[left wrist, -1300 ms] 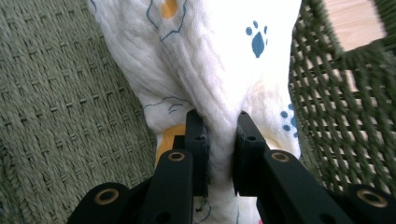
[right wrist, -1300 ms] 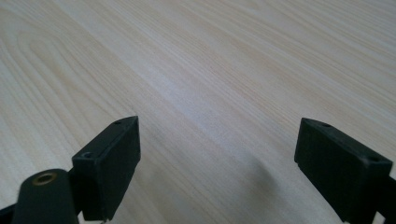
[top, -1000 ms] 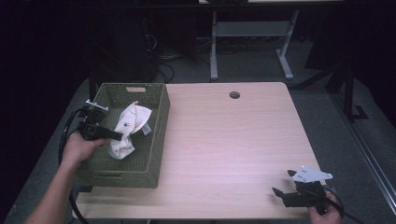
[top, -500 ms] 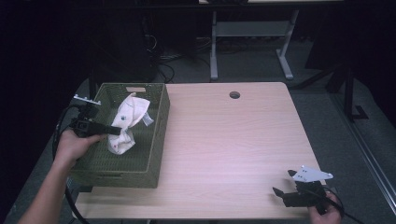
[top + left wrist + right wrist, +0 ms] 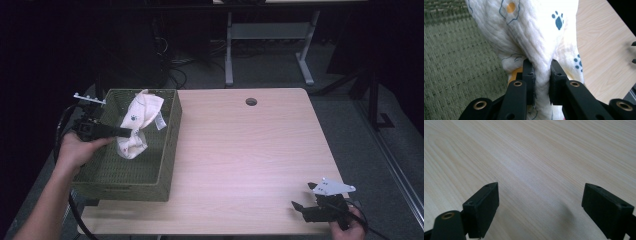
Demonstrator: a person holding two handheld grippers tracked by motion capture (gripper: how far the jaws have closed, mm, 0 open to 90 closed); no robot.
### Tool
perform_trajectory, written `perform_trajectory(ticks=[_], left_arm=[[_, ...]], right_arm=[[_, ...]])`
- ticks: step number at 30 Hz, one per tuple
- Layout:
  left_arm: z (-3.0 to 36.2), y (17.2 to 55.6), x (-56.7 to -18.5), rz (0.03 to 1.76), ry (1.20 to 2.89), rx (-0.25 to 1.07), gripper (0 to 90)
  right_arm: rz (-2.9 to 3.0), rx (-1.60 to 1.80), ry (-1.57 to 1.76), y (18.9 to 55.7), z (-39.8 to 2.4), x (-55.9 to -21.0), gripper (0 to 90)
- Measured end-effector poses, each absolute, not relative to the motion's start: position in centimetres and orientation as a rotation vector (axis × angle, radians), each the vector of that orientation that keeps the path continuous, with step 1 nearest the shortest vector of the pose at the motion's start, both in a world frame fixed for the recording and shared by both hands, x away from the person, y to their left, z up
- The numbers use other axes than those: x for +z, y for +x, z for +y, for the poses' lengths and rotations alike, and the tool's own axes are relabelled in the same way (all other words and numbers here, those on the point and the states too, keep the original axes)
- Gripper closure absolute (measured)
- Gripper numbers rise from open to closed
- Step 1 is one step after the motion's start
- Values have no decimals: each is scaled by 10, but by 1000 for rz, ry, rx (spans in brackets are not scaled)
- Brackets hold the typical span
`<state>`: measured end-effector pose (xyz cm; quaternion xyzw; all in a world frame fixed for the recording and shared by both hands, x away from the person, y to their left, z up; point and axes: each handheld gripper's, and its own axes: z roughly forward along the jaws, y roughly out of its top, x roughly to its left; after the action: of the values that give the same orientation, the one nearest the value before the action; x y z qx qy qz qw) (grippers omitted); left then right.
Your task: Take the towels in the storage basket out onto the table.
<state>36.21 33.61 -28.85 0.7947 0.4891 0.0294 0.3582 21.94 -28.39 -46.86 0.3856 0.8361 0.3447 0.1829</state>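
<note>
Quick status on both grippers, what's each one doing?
Left gripper: closed on the printed cloth, above the basket.
Right gripper: open, holding nothing, over the table.

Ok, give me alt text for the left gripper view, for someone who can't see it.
Two black jaws of the left gripper are shut on a bunched fold of white cloth printed with blue paw prints and an orange dot. Woven green basket lies behind at left, and light wooden table at right.

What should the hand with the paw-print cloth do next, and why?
Probably lift a little higher and swing toward the table. The left gripper is shut on the cloth, which hangs bunched over the green basket, its lower end inside. The right gripper waits open.
</note>
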Motion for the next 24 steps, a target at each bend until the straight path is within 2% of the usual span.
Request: perform_trajectory(ticks=[24], left_arm=[[298,363,-260,1133,2053,75,782]], right_arm=[[2357,975,1083,217,-284,-467,140]])
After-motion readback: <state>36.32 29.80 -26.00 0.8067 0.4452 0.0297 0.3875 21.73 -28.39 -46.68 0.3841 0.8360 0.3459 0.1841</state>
